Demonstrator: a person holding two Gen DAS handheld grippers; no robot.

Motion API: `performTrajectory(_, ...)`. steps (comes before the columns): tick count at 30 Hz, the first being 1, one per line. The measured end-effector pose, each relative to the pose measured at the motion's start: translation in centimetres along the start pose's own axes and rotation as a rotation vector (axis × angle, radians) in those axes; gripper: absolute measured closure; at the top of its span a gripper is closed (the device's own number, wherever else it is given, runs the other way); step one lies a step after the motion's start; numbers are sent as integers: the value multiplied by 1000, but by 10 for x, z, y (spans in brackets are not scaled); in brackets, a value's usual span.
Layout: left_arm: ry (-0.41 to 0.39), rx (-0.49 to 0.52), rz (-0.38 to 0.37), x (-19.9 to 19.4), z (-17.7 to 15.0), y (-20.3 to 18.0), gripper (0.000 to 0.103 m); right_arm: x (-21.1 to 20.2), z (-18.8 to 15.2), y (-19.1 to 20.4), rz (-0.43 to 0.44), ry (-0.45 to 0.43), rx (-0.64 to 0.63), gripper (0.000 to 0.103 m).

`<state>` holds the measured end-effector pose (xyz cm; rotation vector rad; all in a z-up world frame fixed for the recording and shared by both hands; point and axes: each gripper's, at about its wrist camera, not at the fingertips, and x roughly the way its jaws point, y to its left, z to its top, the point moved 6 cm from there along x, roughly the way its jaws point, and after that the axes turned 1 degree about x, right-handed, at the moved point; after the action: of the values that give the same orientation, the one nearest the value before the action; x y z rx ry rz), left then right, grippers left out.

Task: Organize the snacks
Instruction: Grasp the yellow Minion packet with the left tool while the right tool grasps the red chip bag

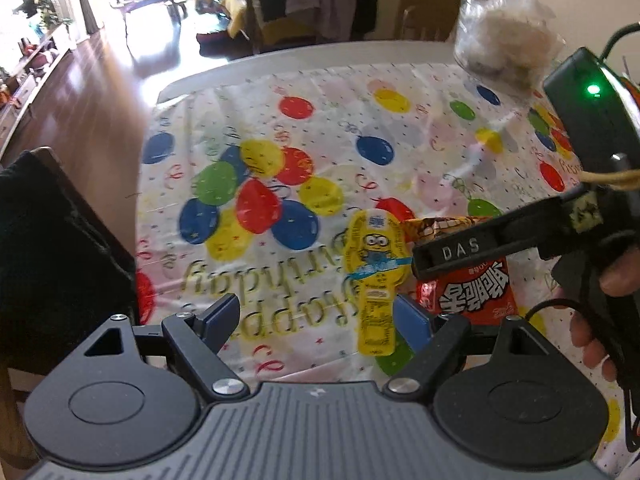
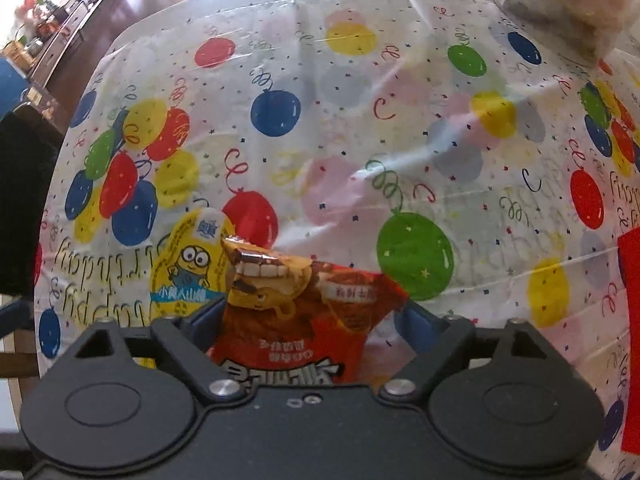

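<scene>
Right wrist view, lower centre: right gripper (image 2: 312, 320) jaws wide, astride red snack packet (image 2: 304, 320); yellow Minion packet (image 2: 188, 264) left of it. Left gripper (image 1: 316, 316) jaws wide, empty.

My left gripper (image 1: 316, 320) has a dark grey ribbed body, two round black housings with raised discs, black linkage arms pinned with silver screws, and blue pads on its fingers (image 1: 414, 320). My right gripper (image 2: 316, 314) is built the same way, black with blue pads. Seen from the left wrist, its black finger carries white letters "DAS" (image 1: 460, 249), its box shows a green light (image 1: 593, 89), and black cables trail beside my hand (image 1: 600, 320).
</scene>
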<state>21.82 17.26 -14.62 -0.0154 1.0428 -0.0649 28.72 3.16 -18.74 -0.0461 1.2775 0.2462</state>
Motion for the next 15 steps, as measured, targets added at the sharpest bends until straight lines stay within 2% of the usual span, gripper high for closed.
performTrajectory(3,18,26,-29,11,8,-12,19,-5,-1,-8,16,-7,-39,30)
performTrajectory(9,78,45,-70,45,22,-33,19,-12,-2,-37,30,-20,-66,38)
performTrajectory(13,111,10,-79,66,27,-36,20,-19,-7,-61,36,-17,-57,38)
performTrajectory(15,121,-6,-68,72,28,-35,27,-23,-10,-69,46,-15,-45,38)
